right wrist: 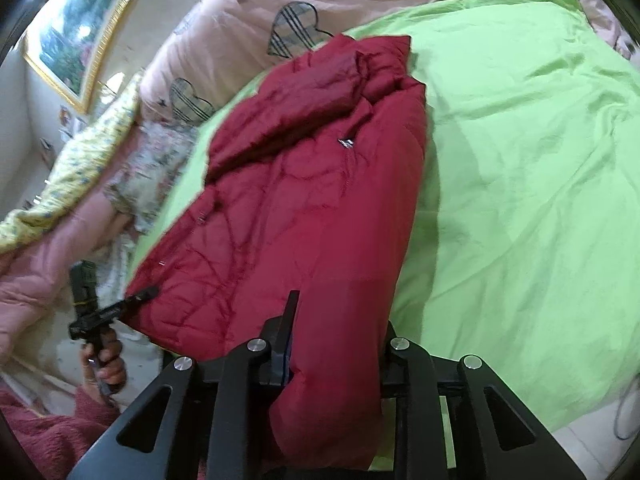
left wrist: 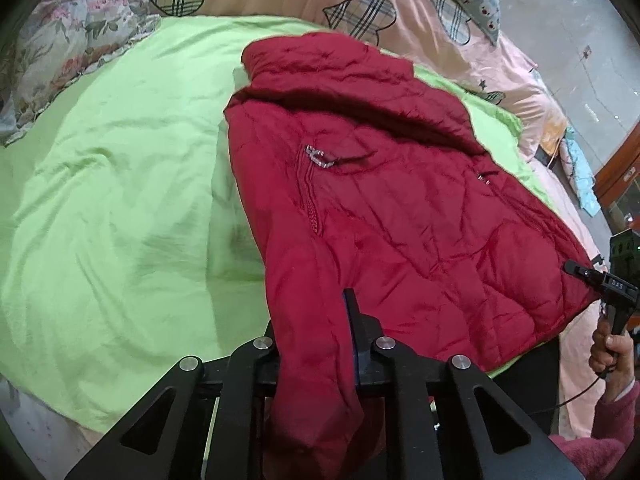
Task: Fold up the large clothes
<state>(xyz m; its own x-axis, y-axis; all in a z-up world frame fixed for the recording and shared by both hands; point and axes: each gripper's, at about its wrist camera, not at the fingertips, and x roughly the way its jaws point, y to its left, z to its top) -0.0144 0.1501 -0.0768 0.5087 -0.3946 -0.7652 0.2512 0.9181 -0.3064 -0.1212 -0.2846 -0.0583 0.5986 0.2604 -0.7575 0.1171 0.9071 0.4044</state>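
Red quilted puffer jacket (left wrist: pixel 380 200) lies on lime-green bedsheet (left wrist: pixel 120 200), hem at near edge. Left gripper (left wrist: pixel 312 344) & right gripper (right wrist: pixel 336 344) each clamp a hem corner. Step: fold in hand, prob. lengthwise. Next: lift both corners together, carry hem toward collar.

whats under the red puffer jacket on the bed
The red quilted puffer jacket lies on a lime green bedsheet that shows around it. Anything directly beneath the jacket is covered.
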